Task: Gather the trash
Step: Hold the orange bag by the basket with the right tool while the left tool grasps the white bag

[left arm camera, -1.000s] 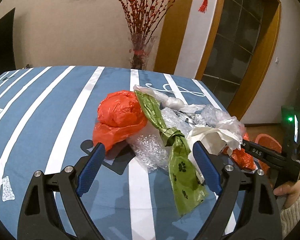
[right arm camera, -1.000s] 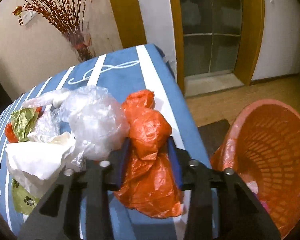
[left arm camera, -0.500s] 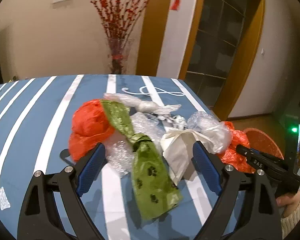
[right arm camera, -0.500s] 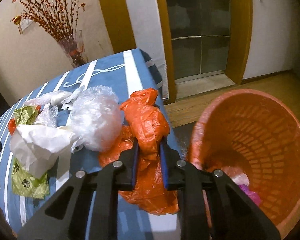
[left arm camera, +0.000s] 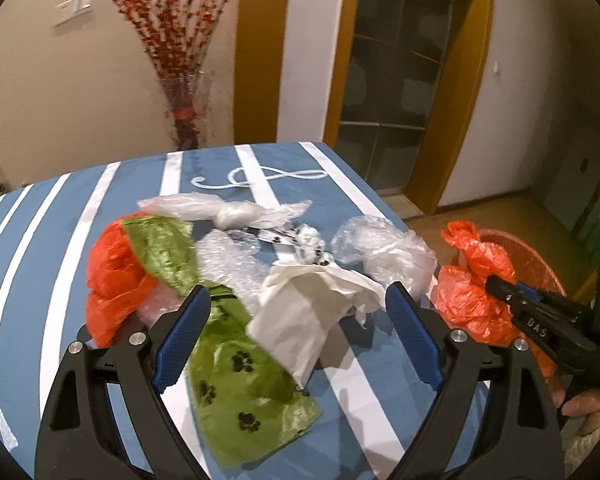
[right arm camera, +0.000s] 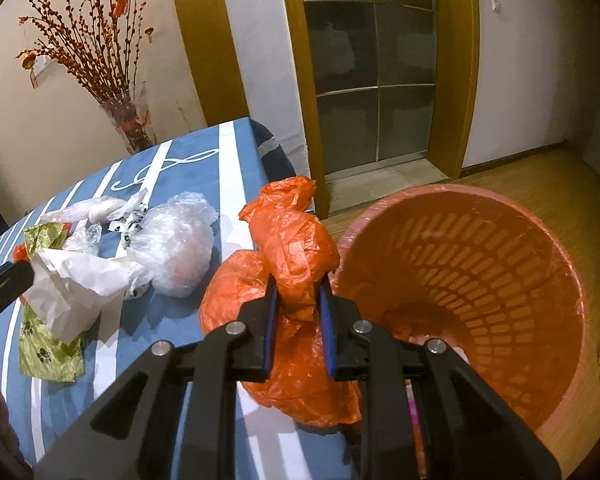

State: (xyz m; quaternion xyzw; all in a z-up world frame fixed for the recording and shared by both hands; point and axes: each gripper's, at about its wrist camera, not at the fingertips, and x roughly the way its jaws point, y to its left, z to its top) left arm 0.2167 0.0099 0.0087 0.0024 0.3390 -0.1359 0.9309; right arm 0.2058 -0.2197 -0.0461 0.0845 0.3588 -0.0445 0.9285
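Right tongs [right arm camera: 298, 300] have pinched the crumpled orange plastic bag [right arm camera: 290, 240] and carried it toward the orange slatted bin [right arm camera: 500, 280]; left tongs [left arm camera: 298, 316] hang wide, empty

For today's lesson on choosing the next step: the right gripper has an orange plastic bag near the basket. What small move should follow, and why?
Probably carry the orange bag a little further over the orange basket before letting go. The right gripper is shut on the bag, but much of it hangs above the table edge, beside the rim rather than inside.
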